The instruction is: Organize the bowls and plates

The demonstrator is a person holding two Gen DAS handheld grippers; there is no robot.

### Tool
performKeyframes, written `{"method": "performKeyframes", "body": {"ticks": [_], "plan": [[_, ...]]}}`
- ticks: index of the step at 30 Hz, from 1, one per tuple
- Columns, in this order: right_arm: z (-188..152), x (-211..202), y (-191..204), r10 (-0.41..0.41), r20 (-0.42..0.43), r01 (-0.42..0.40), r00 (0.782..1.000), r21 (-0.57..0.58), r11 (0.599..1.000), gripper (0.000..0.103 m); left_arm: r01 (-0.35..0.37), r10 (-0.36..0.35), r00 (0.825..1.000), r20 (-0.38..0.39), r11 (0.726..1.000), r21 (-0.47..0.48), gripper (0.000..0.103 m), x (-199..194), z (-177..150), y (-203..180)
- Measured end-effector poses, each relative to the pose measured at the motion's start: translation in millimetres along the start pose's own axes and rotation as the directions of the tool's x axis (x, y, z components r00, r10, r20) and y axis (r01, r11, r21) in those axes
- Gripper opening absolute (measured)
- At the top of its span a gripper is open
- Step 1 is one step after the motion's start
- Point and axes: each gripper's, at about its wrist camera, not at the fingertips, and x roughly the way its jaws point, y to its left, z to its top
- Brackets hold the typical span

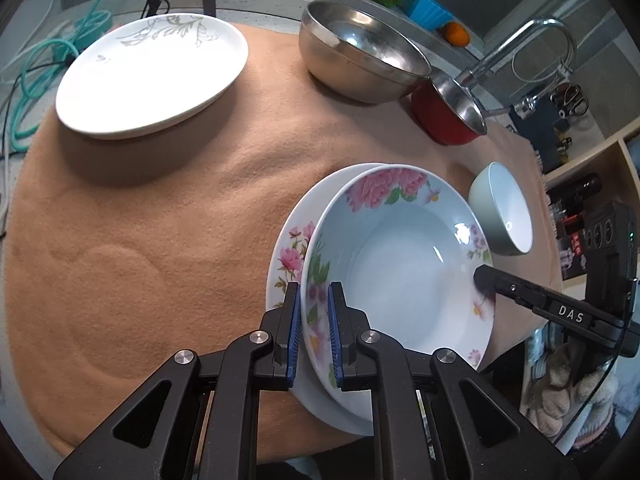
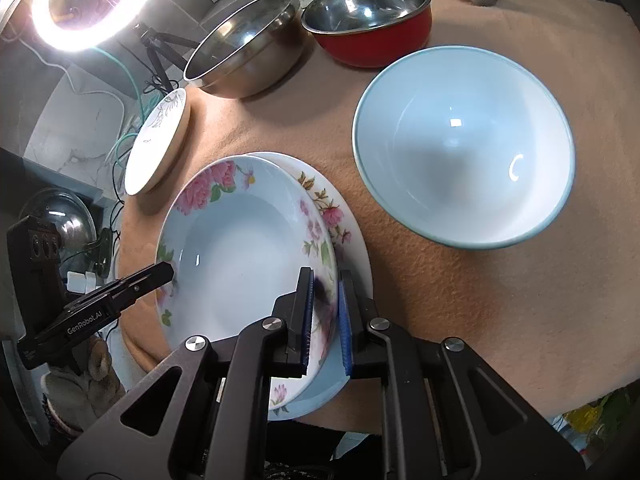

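Now both grippers, left [image 1: 314, 322] and right [image 2: 325, 314], clamp opposite rims of the deep plate [image 1: 400, 264], which sits atop 1 flat plate [image 1: 290, 240].

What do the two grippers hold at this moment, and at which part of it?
Both hold the deep floral plate, which lies over a flat floral plate. The left gripper clamps its near rim on one side; the right gripper clamps the rim on the opposite side.
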Motion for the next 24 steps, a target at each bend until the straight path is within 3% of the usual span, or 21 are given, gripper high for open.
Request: {"method": "performKeyframes", "body": {"ticks": [5, 24], "plan": [[0.6, 0.5, 6.0, -0.039, 0.002, 0.039, 0.999, -0.036, 0.999, 0.013, -0.062, 0.062, 0.998, -0.001, 0.996, 0.065, 0.013, 1.9, 1.9, -9.2], [-3.1, 4.3, 20.3, -0.126, -0.010, 0.124, 0.992, -0.131, 0.984, 0.016, -0.120, 0.124, 0.992, -0.018, 0.982, 0.145, 0.015, 8.5, 4.7, -22.4]]}}
